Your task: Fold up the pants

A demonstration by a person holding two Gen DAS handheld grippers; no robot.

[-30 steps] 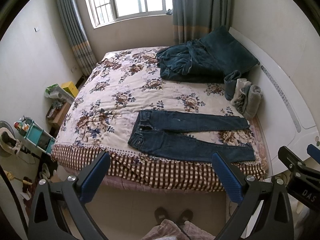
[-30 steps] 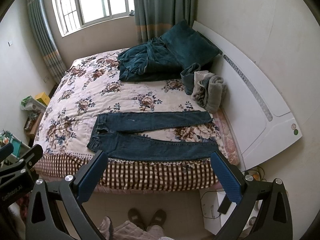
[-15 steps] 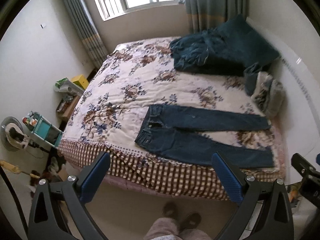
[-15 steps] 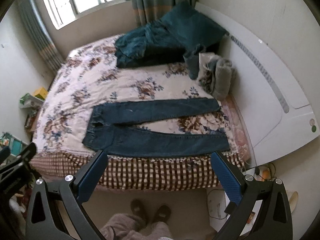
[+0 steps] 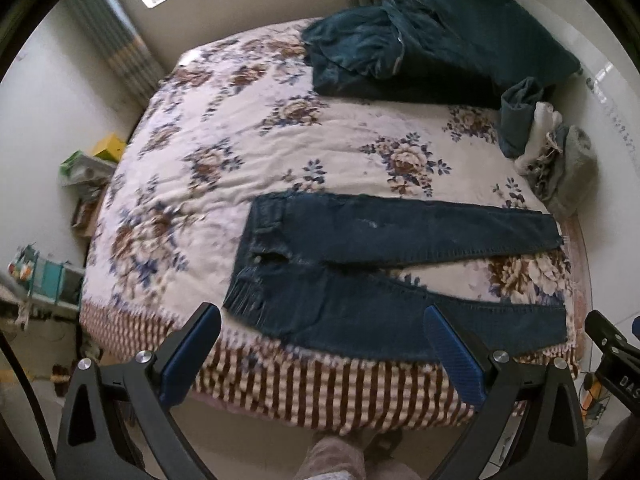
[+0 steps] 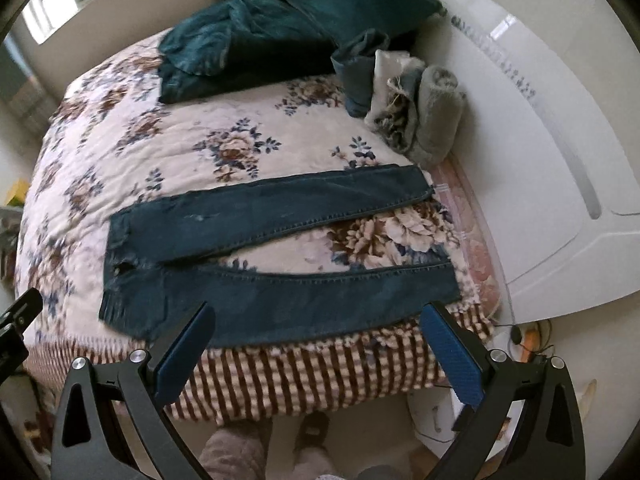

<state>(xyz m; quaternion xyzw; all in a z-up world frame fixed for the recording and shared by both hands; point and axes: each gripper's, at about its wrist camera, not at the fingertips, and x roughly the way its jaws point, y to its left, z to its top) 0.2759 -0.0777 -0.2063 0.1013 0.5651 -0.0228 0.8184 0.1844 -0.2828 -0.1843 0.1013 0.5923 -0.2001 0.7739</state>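
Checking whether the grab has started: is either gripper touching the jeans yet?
Apart. In both wrist views the left gripper and right gripper hang open above the bed's edge, with the jeans lying flat and undisturbed, no fabric between the fingers.

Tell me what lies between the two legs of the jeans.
Only bare floral quilt: the jeans legs spread apart toward the hems, leaving a wedge of quilt with nothing on it. The right wrist view shows it best.
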